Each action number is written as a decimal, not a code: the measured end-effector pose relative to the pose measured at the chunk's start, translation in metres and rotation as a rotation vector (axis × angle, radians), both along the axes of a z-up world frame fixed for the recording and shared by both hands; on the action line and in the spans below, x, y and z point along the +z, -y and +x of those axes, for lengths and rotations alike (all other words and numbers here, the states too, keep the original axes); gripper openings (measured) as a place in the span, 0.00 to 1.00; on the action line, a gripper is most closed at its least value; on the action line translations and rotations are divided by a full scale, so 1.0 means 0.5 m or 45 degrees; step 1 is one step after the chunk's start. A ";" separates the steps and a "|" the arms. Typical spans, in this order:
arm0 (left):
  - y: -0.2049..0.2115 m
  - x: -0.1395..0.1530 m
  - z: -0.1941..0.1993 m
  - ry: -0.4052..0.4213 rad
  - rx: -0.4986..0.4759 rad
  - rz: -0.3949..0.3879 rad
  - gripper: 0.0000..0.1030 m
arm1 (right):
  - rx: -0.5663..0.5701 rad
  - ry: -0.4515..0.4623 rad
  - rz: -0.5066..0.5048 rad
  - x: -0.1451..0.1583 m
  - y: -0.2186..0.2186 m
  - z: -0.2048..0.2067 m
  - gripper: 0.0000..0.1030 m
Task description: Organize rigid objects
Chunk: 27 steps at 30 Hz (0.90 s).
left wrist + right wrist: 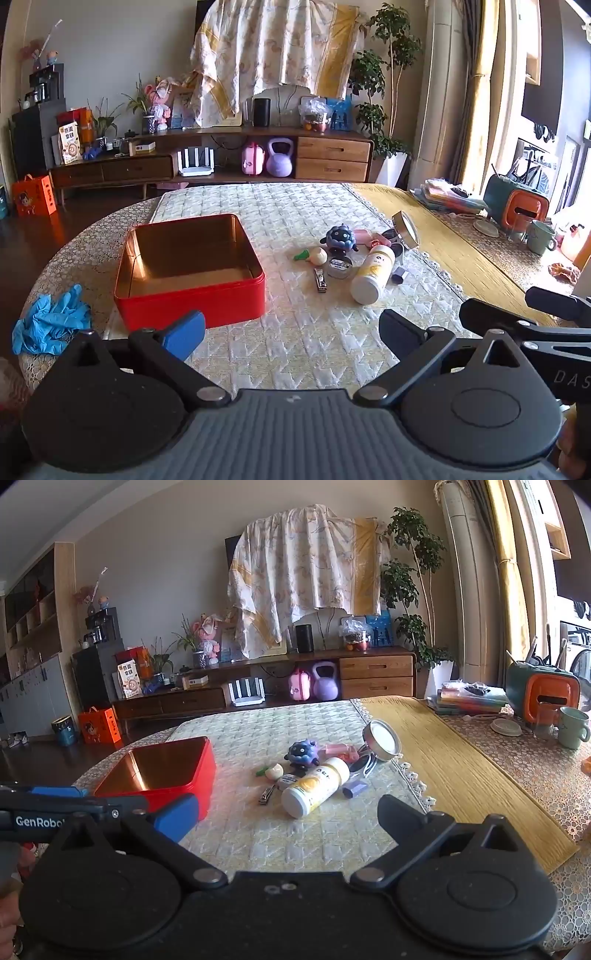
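Observation:
A red tin box [192,295] with a gold inside stands open and empty on the quilted mat; it also shows in the right wrist view [184,775]. Right of it lies a cluster: a white-and-yellow bottle [373,275] [314,788] on its side, a nail clipper [320,281] [266,795], a small round tin [340,266], a blue fuzzy toy [340,238] [302,752], a round mirror [406,229] [382,740]. My left gripper [291,332] is open and empty, near the box's front. My right gripper [286,818] is open and empty, short of the bottle.
Blue gloves [51,321] lie at the table's left edge. A yellow runner [454,771] covers the right part. Books [469,698], an orange-and-green appliance [543,694] and a green mug [572,727] stand at the far right. A wooden sideboard [221,155] stands behind.

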<state>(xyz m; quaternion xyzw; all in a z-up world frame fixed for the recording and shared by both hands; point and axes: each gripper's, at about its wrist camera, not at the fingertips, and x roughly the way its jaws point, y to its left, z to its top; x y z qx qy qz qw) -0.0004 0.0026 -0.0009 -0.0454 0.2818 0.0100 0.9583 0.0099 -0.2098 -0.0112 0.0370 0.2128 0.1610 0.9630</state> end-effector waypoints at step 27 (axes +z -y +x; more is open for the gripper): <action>0.008 -0.004 -0.003 -0.024 -0.030 -0.033 0.98 | 0.001 0.011 0.029 0.004 0.016 -0.005 1.00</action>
